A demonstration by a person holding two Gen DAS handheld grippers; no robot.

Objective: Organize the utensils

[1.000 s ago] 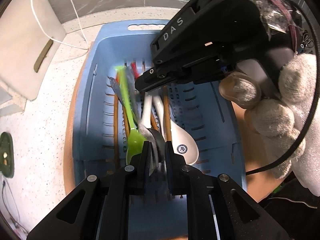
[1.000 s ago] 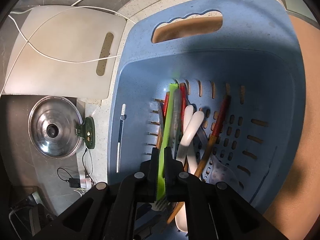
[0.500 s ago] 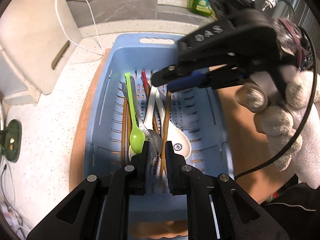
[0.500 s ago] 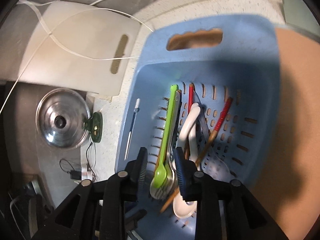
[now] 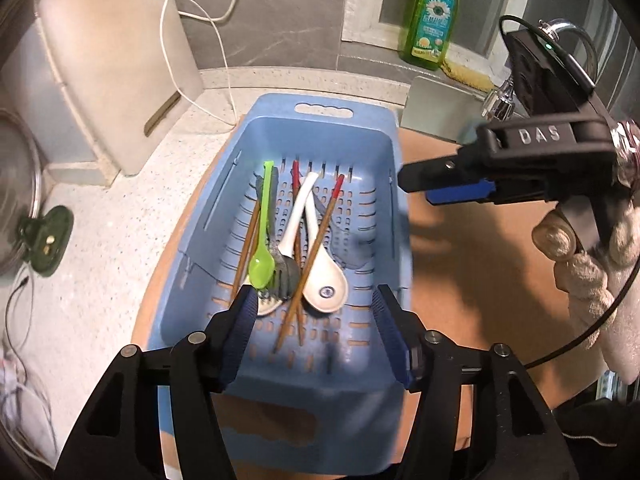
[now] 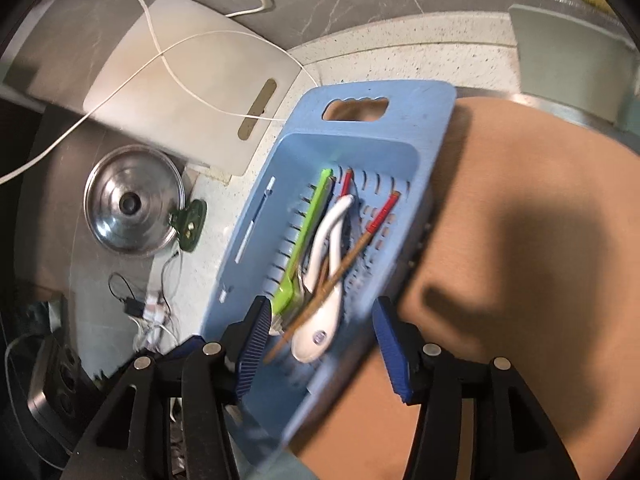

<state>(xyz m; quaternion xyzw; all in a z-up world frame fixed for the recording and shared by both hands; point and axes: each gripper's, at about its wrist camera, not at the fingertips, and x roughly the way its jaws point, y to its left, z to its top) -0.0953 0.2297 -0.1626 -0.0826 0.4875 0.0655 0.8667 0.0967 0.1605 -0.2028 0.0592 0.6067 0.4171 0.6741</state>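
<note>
A: Where are the utensils (image 5: pixel 292 240)?
B: Lying in the blue basket (image 5: pixel 360 152), green spoon (image 5: pixel 262 264) at nine o'clock of the white one (image 5: pixel 324 284).
A: The grippers?
B: Left gripper (image 5: pixel 314 320) and right gripper (image 6: pixel 320 332) are both spreading, pinching nothing.

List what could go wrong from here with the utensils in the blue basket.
1. The red-tipped wooden chopsticks lie crossed over the white ceramic spoons, so a claw grabbing one may drag the other.
2. The green plastic spoon and grey metal fork overlap, so a double pick is likely.
3. The blue slotted plastic basket sits on a brown board; a snag could slide it.
</note>
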